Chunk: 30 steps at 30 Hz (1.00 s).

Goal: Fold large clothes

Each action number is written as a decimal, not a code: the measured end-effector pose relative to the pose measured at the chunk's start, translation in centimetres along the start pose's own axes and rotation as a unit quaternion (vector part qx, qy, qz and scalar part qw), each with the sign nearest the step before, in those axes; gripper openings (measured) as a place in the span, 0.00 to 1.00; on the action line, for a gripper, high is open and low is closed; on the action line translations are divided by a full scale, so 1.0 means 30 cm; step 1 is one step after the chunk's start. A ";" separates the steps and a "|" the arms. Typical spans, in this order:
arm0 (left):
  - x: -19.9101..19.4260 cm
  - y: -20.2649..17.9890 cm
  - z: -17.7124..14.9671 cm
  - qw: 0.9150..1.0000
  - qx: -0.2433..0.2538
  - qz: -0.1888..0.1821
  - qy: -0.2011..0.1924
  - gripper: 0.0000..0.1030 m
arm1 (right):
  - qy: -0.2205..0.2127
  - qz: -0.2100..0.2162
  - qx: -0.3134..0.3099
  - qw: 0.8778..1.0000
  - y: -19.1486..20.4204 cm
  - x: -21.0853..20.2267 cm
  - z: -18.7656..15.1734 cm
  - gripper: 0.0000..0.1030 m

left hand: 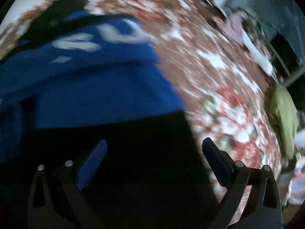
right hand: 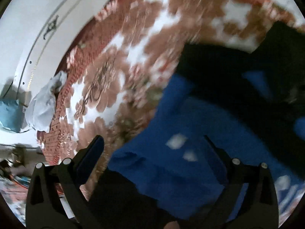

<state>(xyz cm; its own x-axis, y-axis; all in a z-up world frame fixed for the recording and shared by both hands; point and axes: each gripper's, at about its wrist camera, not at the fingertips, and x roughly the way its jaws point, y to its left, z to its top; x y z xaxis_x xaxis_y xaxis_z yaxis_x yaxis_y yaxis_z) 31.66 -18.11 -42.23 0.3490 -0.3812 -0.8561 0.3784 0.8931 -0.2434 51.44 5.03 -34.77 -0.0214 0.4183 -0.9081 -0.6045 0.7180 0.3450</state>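
- While both views are smeared by motion, we can see that our left gripper (left hand: 154,148) has its fingers spread wide, with nothing pinched between them; only dark cloth lies beneath the gap.
- Our right gripper (right hand: 153,145) likewise has its fingers spread apart and grips nothing; the blue cloth under them lies loose, not pressed by either pad.
- Just beyond both pairs of fingers we find the garment (left hand: 91,87), blue with white lettering and black panels, lying on the floral bedspread (left hand: 219,80). In the right wrist view the same garment (right hand: 190,133) shows a blue section folded over itself near the fingers, with black fabric stretching beyond it.
- We judge that both hands hang free above the garment because a fold has been laid and the fingers are empty for the next hold; whether the fold is square we cannot tell through the blur.
- Farther out on the left wrist view, an olive-green cloth (left hand: 284,118) lies by the bedspread's edge, well apart from the garment, perhaps waiting its turn.
- Farthest in the right wrist view, a pale grey bundle (right hand: 45,103) sits at the bedspread's far border beside a white curved surface (right hand: 38,19), with something light blue (right hand: 9,114) next to it.
- We judge the next hold wants a clean edge or corner of the blue section, since loose layers may slip.
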 end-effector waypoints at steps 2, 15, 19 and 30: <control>-0.064 0.141 0.011 0.999 -0.020 0.034 -0.021 0.95 | -0.026 -0.056 0.005 0.998 -0.129 -0.107 -0.013 0.95; -0.226 1.138 0.273 0.971 -0.167 0.153 -0.079 0.95 | -0.073 -0.382 0.156 0.908 -0.965 -0.275 -0.629 0.95; -0.157 1.188 0.307 0.975 -0.152 0.155 -0.046 0.87 | -0.077 -0.367 0.182 0.909 -1.007 -0.251 -0.715 0.95; -0.178 1.198 0.306 0.974 -0.133 0.175 -0.044 0.29 | -0.077 -0.306 0.246 0.916 -1.080 -0.196 -0.753 0.95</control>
<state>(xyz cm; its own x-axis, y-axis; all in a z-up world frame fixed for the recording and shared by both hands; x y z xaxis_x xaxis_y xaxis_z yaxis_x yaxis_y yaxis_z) 51.28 13.84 -42.21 0.4940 -0.0502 -0.8680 -0.0091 0.9980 -0.0629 53.15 -33.27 -45.97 0.3366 -0.1005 -0.9363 -0.0319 0.9925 -0.1181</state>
